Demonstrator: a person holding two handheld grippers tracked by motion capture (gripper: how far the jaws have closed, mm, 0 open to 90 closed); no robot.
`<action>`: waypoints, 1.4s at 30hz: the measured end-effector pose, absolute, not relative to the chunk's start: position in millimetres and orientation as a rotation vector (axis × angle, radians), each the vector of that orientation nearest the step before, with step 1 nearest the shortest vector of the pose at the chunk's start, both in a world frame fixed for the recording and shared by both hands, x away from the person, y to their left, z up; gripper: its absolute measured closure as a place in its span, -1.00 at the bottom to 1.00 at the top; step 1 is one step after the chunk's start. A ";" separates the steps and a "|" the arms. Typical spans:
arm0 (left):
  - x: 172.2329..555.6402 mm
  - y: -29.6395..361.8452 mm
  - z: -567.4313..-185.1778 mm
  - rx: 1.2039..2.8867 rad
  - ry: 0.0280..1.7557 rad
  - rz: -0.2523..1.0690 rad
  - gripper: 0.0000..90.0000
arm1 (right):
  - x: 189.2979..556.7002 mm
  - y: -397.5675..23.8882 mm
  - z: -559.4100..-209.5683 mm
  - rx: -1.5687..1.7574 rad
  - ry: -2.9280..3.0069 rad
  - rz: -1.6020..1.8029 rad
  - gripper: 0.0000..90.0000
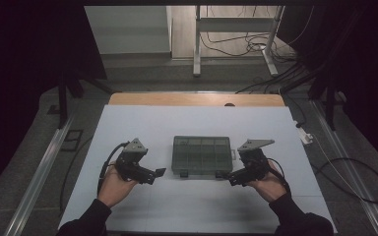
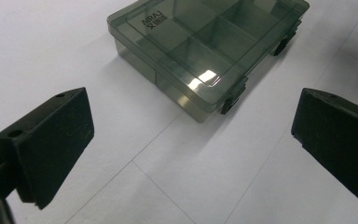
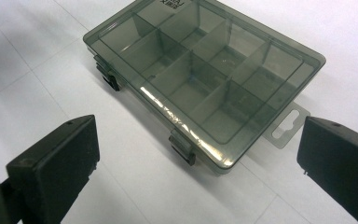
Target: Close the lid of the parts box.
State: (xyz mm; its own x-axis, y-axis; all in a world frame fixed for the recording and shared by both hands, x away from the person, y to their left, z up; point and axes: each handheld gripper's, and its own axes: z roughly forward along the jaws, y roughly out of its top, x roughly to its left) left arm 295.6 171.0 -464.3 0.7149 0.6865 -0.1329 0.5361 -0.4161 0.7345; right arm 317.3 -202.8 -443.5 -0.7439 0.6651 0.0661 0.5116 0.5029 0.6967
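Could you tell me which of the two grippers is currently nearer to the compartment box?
The right. The right gripper sits just off the compartment box's near right corner, while the left gripper is a bit farther off its near left corner.

Both forearms enter from the near edge, sleeves dark. Left gripper (image 1: 158, 173) held low, jaws spread wide, pointing inward and to the right. Right gripper (image 1: 228, 177) mirrors it, jaws likewise wide apart, pointing left.

Dim room, cables (image 1: 275, 46) across floor (image 1: 142, 73)
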 end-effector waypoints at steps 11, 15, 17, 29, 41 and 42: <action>286.3 179.3 -463.2 2.095 0.941 0.247 -1.00 | 309.8 -209.4 -440.8 1.015 2.521 1.079 -1.00; 282.8 181.5 -462.4 2.086 0.942 0.252 -1.00 | 306.6 -212.2 -439.3 1.017 2.513 1.084 -1.00; 280.9 183.1 -462.1 2.082 0.943 0.255 -1.00 | 305.1 -213.8 -438.7 1.015 2.509 1.085 -1.00; 271.3 188.3 -461.2 2.062 0.940 0.262 -1.00 | 296.5 -220.6 -437.0 1.021 2.492 1.093 -1.00; 260.1 195.0 -458.7 2.040 0.941 0.285 -1.00 | 287.3 -225.1 -437.0 1.029 2.487 1.094 -1.00; 259.1 195.7 -458.4 2.039 0.942 0.284 -1.00 | 286.5 -225.5 -436.9 1.032 2.487 1.093 -1.00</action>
